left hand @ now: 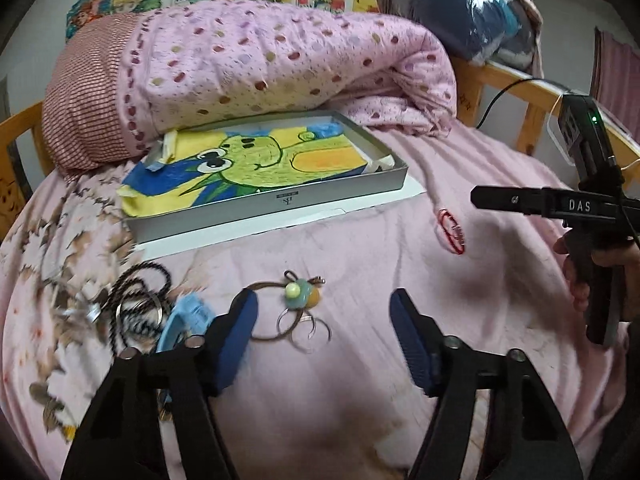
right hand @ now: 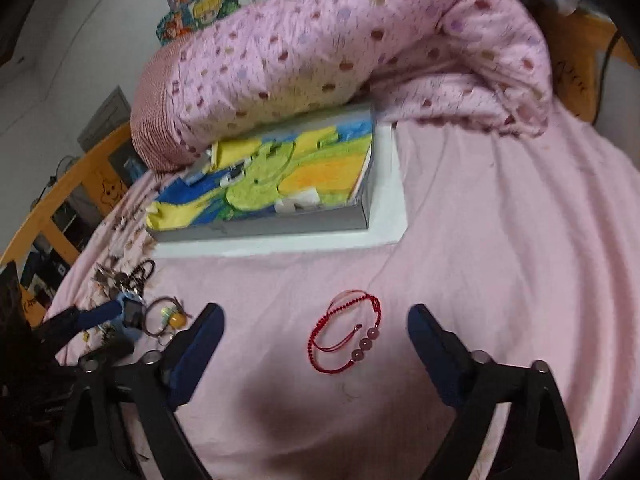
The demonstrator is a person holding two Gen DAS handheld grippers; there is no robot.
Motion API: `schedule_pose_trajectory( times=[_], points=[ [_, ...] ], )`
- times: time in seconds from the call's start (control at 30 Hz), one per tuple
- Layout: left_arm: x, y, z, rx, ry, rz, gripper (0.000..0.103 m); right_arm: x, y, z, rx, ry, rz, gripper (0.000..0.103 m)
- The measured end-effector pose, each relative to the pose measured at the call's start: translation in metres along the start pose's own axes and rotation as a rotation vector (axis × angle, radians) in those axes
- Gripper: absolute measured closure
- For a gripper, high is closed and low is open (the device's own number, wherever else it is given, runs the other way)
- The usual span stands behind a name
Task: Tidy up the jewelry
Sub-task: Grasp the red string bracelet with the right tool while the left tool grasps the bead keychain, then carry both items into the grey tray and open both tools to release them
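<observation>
Left wrist view, going L to R: tangle of black cord and metal rings (left hand: 136, 304) at lower left, hair tie w/ bead charm (left hand: 298, 294) at centre, red bracelet (left hand: 452, 230) at right, all on the pink bed sheet (left hand: 360, 248). Open box (left hand: 276, 200) sits upper centre. Step looks like the approach for pickup; nothing boxed yet. Left gripper (left hand: 324, 312) is part open, empty, hair tie between its fingers but not pinched. Right wrist view: right gripper (right hand: 314, 316) wide, empty, bracketing the bracelet. Next: lower, close, lift.
</observation>
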State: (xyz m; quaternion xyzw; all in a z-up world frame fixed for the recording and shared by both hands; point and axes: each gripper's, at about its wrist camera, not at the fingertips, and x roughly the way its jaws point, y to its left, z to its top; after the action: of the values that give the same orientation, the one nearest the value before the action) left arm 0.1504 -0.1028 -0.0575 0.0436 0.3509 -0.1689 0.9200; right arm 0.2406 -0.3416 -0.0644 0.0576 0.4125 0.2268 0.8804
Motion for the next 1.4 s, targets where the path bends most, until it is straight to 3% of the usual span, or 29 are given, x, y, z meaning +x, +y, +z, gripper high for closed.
schedule_pose_trajectory(
  times=[0.2,0.33,0.57,0.7,0.8,1.13,1.4],
  points=[
    [0.038,0.005,0.010,0.009,0.063,0.056,0.066,0.020,-0.005,-0.002,-0.026,0.053,-0.027,0.034],
    [0.050,0.013,0.008,-0.025,0.105,0.052,0.067,0.032,-0.005,-0.006,-0.030,0.079,-0.038,0.041],
    [0.054,0.013,0.006,-0.036,0.140,0.054,0.072,0.039,0.011,-0.013,-0.076,0.101,-0.031,0.070],
    [0.055,0.013,0.008,-0.044,0.151,0.073,0.083,0.038,0.018,-0.014,-0.087,0.106,-0.010,0.088],
    [0.055,0.014,0.008,-0.045,0.156,0.074,0.084,0.036,0.024,-0.013,-0.093,0.099,-0.001,0.094],
    [0.036,0.012,0.017,-0.057,0.097,0.044,0.087,0.012,0.037,0.005,-0.056,-0.012,0.076,0.095],
    [0.015,0.034,0.060,-0.155,0.015,-0.052,0.087,0.012,0.056,0.050,-0.053,-0.110,0.163,0.095]
  ],
)
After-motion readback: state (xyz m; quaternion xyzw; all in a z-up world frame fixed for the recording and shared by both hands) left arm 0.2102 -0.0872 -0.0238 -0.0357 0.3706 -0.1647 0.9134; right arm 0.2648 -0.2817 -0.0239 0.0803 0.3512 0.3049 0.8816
